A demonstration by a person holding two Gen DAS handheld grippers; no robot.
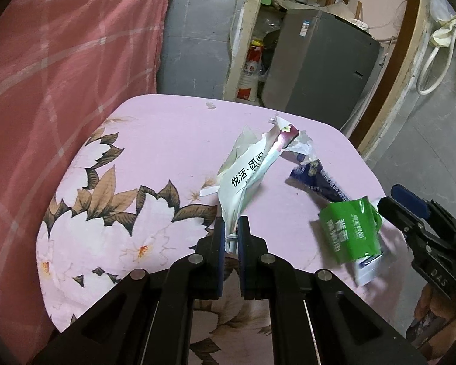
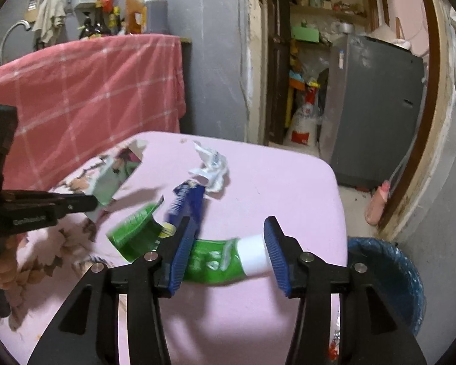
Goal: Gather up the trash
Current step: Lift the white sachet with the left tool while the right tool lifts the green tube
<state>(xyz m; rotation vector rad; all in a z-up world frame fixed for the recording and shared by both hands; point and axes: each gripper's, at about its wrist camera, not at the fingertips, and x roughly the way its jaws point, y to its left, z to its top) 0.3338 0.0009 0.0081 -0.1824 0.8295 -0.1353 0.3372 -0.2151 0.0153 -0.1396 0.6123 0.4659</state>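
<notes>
Left gripper (image 1: 230, 237) pinching carton (image 1: 252, 170) clear of table (image 1: 155, 140); right gripper (image 2: 228, 254) spread around tube (image 2: 225, 261), near table's right edge by bin (image 2: 389, 276).

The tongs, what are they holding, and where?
Left tongs pinch the torn white wrapper at its near, twisted end. Right tongs are open around the green tube, not clamping it.

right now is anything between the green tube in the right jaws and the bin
Nothing visible. The green tube lies across the right gripper between its open jaws, near the table's edge; the blue-lined bin sits just past that edge, lower down.
</notes>
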